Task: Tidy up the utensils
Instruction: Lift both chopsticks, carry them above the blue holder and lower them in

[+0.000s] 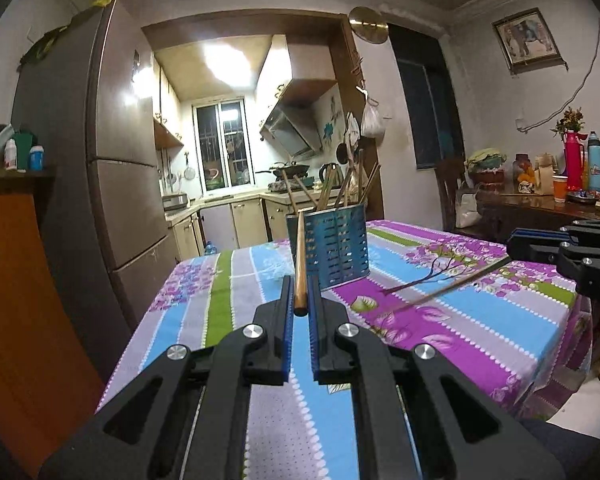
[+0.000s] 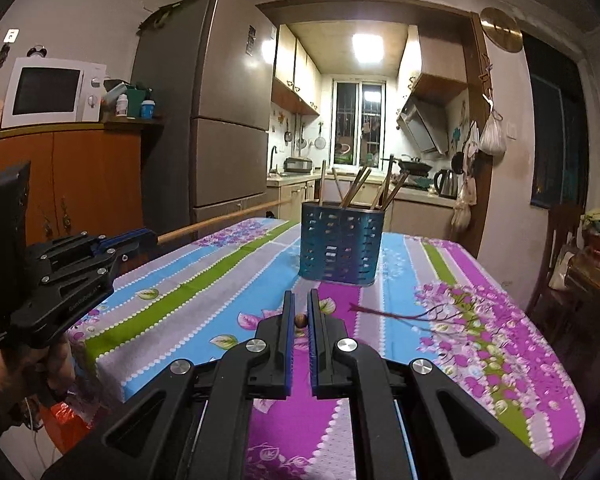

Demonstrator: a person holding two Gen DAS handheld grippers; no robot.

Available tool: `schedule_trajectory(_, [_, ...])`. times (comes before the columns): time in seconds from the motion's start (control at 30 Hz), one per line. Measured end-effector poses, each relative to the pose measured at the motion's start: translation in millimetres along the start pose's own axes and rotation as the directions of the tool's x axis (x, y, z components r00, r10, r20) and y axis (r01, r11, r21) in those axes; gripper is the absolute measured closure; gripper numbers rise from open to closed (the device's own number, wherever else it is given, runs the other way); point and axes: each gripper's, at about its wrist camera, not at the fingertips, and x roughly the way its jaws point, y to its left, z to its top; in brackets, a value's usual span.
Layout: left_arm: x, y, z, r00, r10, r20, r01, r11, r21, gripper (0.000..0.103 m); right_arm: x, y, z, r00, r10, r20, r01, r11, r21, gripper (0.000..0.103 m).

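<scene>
A dim dining room opens onto a lit kitchen; a counter [image 2: 204, 280] under a striped, flowered cloth fills the foreground, with a tall fridge [image 2: 220, 100] behind its left side.

On the left, the left claw [image 1: 300, 296] is clenched on a brown wooden chopstick [image 1: 300, 256]. It grips the thick butt end, and the stick runs forward toward the holder, its thin tip near the rim. The right wrist view shows the same stick jutting level from that claw, clear of the cloth.

In the middle stands the blue perforated utensil holder [image 2: 340, 244], upright on the counter, with several chopsticks already leaning inside.

On the right, the right claw [image 2: 300, 320] is clenched on a second chopstick [image 1: 448, 286], paler, with a dark end at the claw. It pinches that stick close to one end too, so most of the length hangs free above the cloth.

Both sticks look light, stiff and smooth, so they likely pivot or slide between the pads. A hold nearer the middle would steady them; an end grip, though, leaves the tip free to drop into the holder.
</scene>
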Motion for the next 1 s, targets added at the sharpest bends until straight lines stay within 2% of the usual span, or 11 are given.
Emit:
schedule_trajectory(0.17, [1, -3, 14, 1.0, -0.006, 0.026, 0.006, 1.0, 0.013, 0.098, -4, -11, 15, 0.999, 0.01, 0.03, -0.009, 1.0, -0.019, 0.096])
schedule_trajectory(0.5, [13, 6, 55, 0.995, -0.015, 0.096, 0.015, 1.0, 0.003, 0.098, 1, -34, 71, 0.995, 0.021, 0.102, -0.01, 0.994, -0.105, 0.096])
schedule_trajectory(0.63, [25, 10, 64, 0.995, -0.037, 0.089, 0.038, 0.999, -0.008, 0.098, 9, -46, 85, 0.995, 0.034, 0.096, -0.025, 0.995, -0.093, 0.096])
schedule_trajectory(1.0, [73, 30, 104, 0.995, -0.096, 0.013, 0.096, 0.994, -0.043, 0.098, 52, -70, 120, 0.996, 0.084, 0.003, -0.083, 0.994, -0.073, 0.096])
